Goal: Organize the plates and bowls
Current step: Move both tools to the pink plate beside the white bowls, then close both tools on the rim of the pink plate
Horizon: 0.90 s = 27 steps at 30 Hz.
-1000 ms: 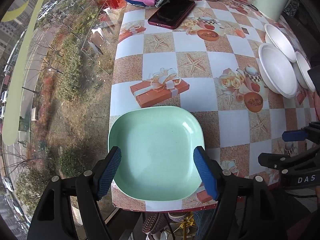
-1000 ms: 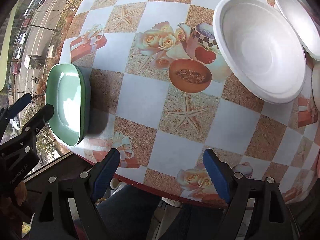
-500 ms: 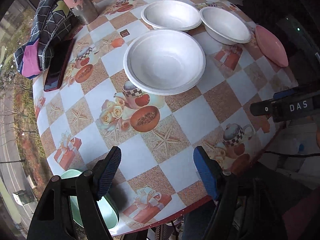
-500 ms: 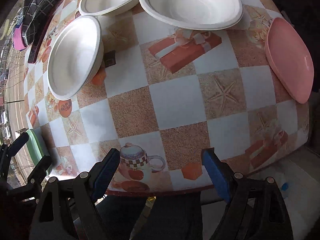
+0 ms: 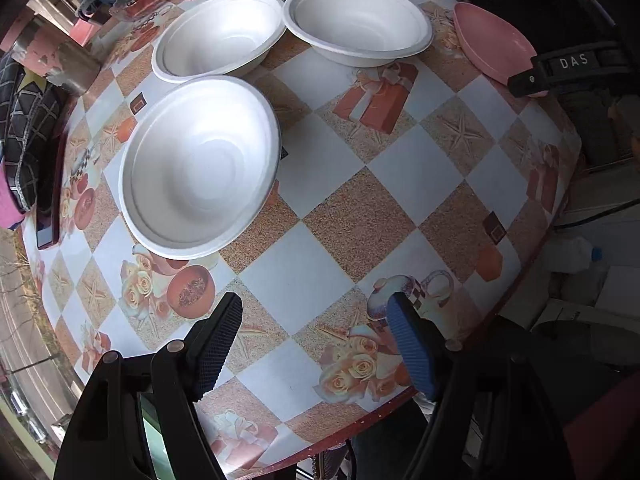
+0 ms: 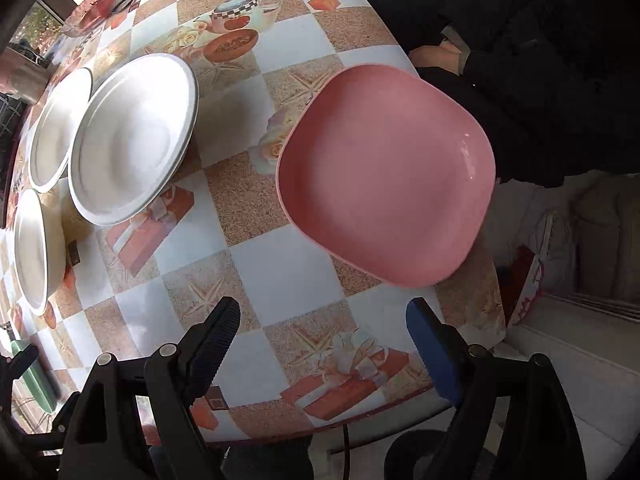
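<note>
Both grippers' fingers (image 5: 218,344) wide apart, empty, green plate (image 5: 154,446) mostly hidden, perhaps at table edge (image 5: 360,420).

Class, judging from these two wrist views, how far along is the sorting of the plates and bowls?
Barely started. Done: nothing is stacked. The three white bowls sit separately, and the pink plate lies alone near the table edge. In hand: nothing; left gripper and right gripper are open and empty. Left: grouping everything.
</note>
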Available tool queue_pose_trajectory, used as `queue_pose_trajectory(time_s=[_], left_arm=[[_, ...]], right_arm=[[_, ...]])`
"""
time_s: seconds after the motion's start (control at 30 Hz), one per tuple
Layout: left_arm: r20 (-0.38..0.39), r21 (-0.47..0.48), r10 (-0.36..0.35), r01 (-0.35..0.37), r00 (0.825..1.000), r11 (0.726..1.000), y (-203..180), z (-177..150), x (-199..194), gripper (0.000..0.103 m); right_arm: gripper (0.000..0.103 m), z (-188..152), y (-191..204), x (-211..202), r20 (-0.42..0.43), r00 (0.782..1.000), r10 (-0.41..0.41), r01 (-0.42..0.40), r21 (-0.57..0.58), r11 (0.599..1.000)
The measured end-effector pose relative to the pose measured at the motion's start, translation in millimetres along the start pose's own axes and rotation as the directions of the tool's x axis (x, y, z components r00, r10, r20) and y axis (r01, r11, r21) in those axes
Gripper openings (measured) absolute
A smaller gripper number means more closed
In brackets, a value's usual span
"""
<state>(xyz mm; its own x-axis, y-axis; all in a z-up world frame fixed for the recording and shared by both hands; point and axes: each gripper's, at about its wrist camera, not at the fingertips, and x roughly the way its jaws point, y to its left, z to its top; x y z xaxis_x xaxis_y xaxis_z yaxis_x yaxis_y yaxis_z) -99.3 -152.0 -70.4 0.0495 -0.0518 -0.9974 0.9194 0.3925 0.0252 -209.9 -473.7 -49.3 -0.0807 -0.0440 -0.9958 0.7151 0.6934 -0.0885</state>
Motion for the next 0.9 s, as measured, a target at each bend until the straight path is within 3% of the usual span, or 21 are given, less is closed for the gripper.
queue_pose_trajectory(time_s=[0.2,0.27,0.47,0.57,0.67,0.8,0.9], left_arm=[[-0.031,-0.001,0.011,-0.011,0.999,1.000,-9.2,7.2,6.0,0.078],[-0.041,-0.002,0.014,-0.014,0.999,1.000,-5.2,9.8,9.6,0.078],[-0.071,-0.012,0.025,-0.026,0.997,1.000,-7.7,13.1,13.9,0.078],[-0.086,-0.008,0.032,-0.033,0.996,0.999,-10.7,14.8,17.4,0.078],[-0.090,-0.009,0.025,-0.026,0.996,1.000,-11.6,16.8,20.9,0.078],[-0.090,-0.012,-0.008,0.007,0.996,1.000,-20.0,26.8,26.8,0.078],[-0.081,-0.018,-0.048,0.046,0.996,0.999,-25.9,38.5,28.7,0.078]], right_arm=[[0.086,46.8,-17.8,2.0,0.108,0.990,-0.086,0.088,-0.018,0.996],[0.086,46.6,-17.6,9.7,0.144,0.985,-0.093,0.093,0.004,0.996],[0.086,98.7,-45.5,29.2,0.157,0.988,0.006,-0.022,0.104,0.994],[0.086,106.2,-41.4,47.0,0.109,0.992,0.063,-0.072,0.086,0.994],[0.086,88.7,-30.9,52.5,0.058,0.994,0.094,-0.098,0.072,0.993],[0.086,43.1,-15.0,45.9,-0.006,0.971,0.239,-0.237,0.099,0.966],[0.086,22.1,-5.1,42.1,-0.011,0.985,0.172,-0.172,0.046,0.984]])
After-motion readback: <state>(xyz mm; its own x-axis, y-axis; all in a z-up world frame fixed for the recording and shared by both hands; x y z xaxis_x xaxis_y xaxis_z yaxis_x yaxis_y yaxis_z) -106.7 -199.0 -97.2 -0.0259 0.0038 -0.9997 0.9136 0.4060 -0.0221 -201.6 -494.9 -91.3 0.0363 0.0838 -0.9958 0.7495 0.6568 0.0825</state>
